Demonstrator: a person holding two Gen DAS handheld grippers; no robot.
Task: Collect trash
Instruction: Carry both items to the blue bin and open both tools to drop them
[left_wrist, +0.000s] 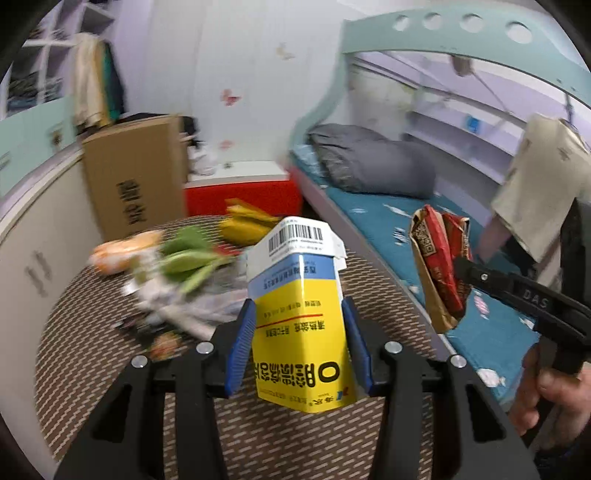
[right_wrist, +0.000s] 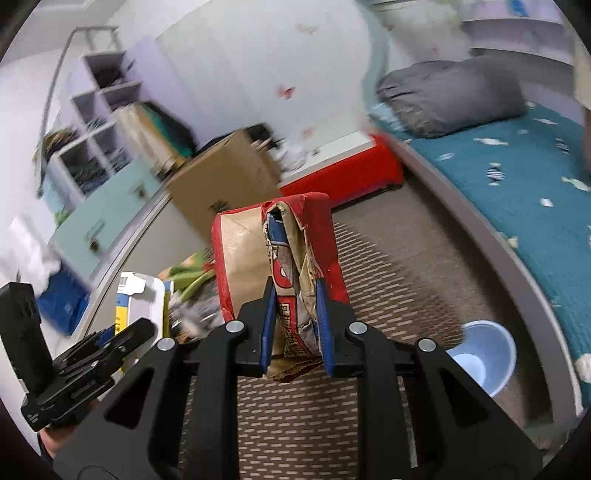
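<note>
Between our left gripper's (left_wrist: 301, 332) blue pads we see a yellow and blue carton (left_wrist: 301, 314) clamped about halfway open, its barcoded top flap lifted and its lower end hanging past the pads toward the camera. Our right gripper (right_wrist: 295, 325) has its jaws nearly together, pinched on a crumpled red and brown snack wrapper (right_wrist: 280, 258) that sticks up beyond the pads, with a frayed edge below them. Both pieces of trash are held up over the patterned carpet (left_wrist: 332, 435), touching nothing but the pads.

From the left wrist view the right gripper shows at the right edge with the wrapper in it, and part of a hand (left_wrist: 550, 391) on its grip is cut off by the frame. From the right wrist view the left gripper sits low at the left, and only a corner of the carton shows past it.

More litter lies on the carpet beyond the carton: one orange packet (left_wrist: 125, 251), green wrappers (left_wrist: 188, 254), one yellow wrapper (left_wrist: 245, 223) and pale crumpled paper (left_wrist: 184, 310). Blur keeps us from counting the green ones or the paper pieces.

We count one pale blue plastic basin (right_wrist: 484, 354) on the carpet by the bed (right_wrist: 509, 177), partly hidden behind the right gripper, one cardboard box (left_wrist: 136, 177), one red box (left_wrist: 243, 195) and one grey pillow (left_wrist: 369, 162)
</note>
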